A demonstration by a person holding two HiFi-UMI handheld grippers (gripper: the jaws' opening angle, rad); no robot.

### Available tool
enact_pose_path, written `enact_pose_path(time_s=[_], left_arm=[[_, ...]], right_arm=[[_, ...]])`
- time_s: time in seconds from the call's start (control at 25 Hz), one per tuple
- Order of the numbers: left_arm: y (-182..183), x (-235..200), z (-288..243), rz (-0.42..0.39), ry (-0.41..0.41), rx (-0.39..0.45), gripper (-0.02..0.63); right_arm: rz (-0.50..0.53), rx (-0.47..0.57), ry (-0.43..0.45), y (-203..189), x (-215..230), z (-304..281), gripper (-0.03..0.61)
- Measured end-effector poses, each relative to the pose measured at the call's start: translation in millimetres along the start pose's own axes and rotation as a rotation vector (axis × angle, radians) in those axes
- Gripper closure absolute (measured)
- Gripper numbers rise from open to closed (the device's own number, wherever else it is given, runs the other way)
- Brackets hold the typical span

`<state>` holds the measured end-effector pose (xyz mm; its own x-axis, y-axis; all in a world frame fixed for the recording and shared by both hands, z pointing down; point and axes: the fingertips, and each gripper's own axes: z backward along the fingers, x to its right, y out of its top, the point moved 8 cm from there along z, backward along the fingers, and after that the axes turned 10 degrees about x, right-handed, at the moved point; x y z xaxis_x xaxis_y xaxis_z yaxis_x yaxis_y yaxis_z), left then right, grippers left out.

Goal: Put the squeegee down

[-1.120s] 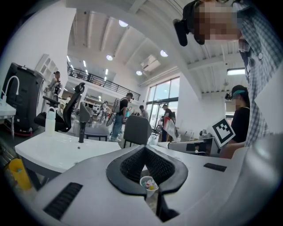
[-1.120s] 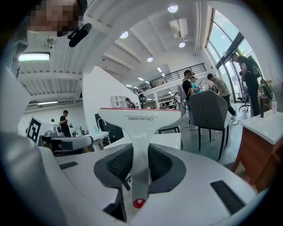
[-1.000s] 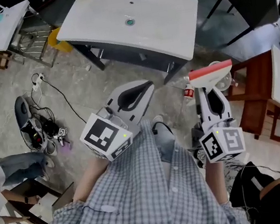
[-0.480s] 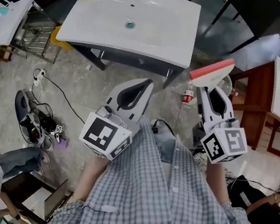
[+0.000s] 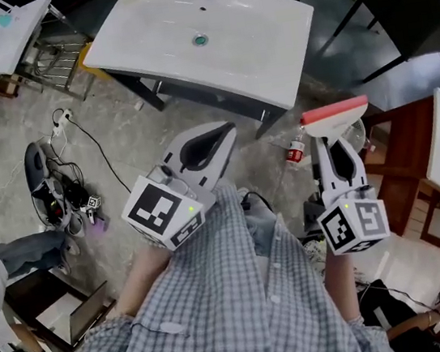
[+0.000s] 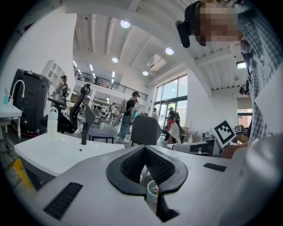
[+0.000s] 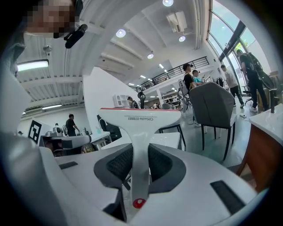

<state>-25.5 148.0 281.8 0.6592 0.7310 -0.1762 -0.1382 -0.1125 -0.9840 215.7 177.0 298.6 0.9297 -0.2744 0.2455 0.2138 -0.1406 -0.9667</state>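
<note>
We grip the squeegee by its white handle in the right gripper, with the red-edged blade upright. The print on its head is too small to read. The left gripper has its jaws together and empty. Both grippers point roughly level. Only the head view shows the squeegee off to the side of the white basin.

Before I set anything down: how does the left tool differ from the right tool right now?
The right tool is shut on the squeegee, gripping its handle; the left tool holds nothing. The right tool's jaws stand apart around the handle; the left tool's meet at the tips. Both are the same white two-jaw build.
</note>
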Motion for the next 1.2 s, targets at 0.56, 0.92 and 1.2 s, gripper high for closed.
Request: enact_pose_path(time_s=[0.56, 0.92, 1.2], left_arm=[[1, -12, -9, -0.004, -0.003, 0.004, 0.607], [-2, -33, -41, 0.0, -0.039, -0.004, 0.607], [5, -59, -70, 0.002, -0.061, -0.008, 0.607]], right_arm=[[-0.011, -0.002, 0.005, 0, 2, -12, 0.495], [0.003, -0.01, -0.021, 4, 15, -37, 0.495], [0.005, -0.016, -0.041, 12, 26, -71, 0.495]])
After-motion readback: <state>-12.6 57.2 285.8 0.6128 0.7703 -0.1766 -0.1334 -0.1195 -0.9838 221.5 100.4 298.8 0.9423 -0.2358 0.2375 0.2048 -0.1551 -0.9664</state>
